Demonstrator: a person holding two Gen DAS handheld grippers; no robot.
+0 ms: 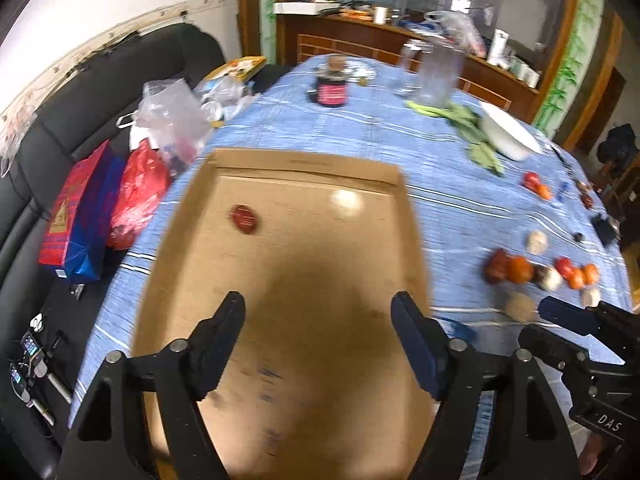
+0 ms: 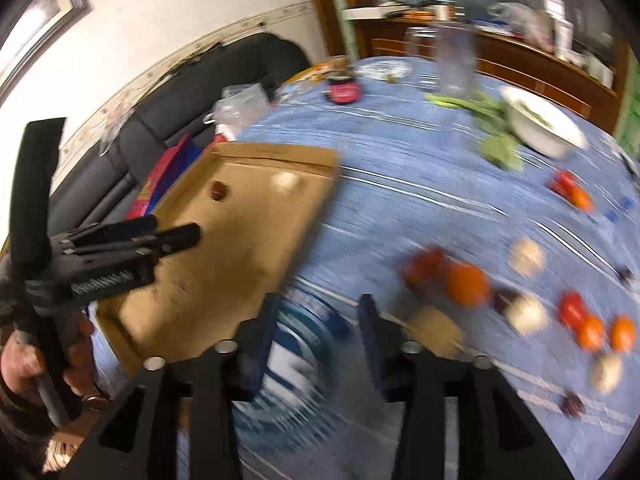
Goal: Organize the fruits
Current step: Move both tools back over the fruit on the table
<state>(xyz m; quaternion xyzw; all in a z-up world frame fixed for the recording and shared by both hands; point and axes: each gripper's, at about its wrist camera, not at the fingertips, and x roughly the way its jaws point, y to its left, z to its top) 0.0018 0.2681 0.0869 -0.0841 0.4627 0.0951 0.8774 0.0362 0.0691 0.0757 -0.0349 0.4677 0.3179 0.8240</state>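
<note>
A shallow cardboard tray (image 1: 304,168) lies on the blue striped tablecloth; it also shows in the right wrist view (image 2: 280,160). In it lie a dark red fruit (image 1: 245,219) and a pale round one (image 1: 347,201). My left gripper (image 1: 318,312) is open and empty above the tray's near half. Loose fruits lie right of the tray: a dark red one (image 2: 424,266), an orange (image 2: 467,284), pale round ones (image 2: 527,257) and small tomatoes (image 2: 572,308). My right gripper (image 2: 318,316) is open and empty over the cloth between tray and fruits. The view is blurred.
A white bowl (image 1: 510,136) and green leaves (image 1: 476,128) sit at the far right. A dark jar (image 1: 332,88) and a clear pitcher (image 1: 438,72) stand at the back. A black sofa (image 1: 80,128) with plastic bags (image 1: 140,200) runs along the table's left.
</note>
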